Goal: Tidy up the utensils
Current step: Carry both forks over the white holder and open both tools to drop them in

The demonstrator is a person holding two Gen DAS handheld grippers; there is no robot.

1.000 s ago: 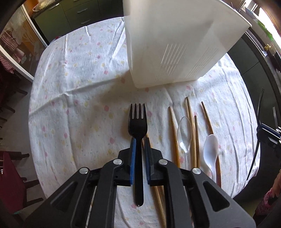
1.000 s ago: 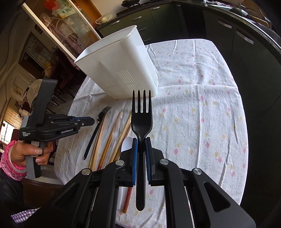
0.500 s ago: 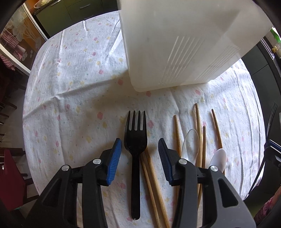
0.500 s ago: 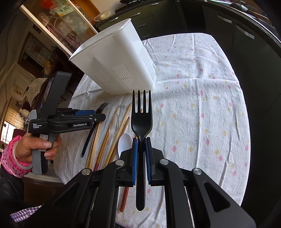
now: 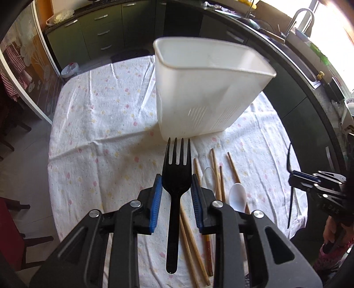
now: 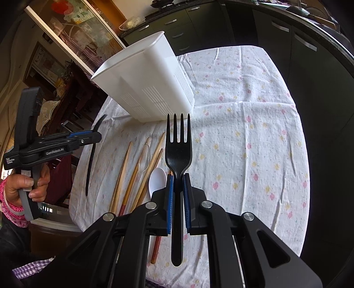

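Observation:
My left gripper is shut on a black plastic fork and holds it lifted above the table, tines toward the white utensil bin; the right wrist view shows this fork hanging clear of the cloth. My right gripper is shut on a second black fork, tines pointing at the bin. Wooden chopsticks, a clear spoon and a white spoon lie on the cloth between the grippers.
The round table wears a white flowered cloth. Dark green cabinets and a counter with a sink tap ring the far side. A glass cabinet stands left in the right wrist view.
My left gripper opened over the fork lying on the cloth, then closed on it and lifted it, pulling back from the bin. The right gripper kept hold of its fork.

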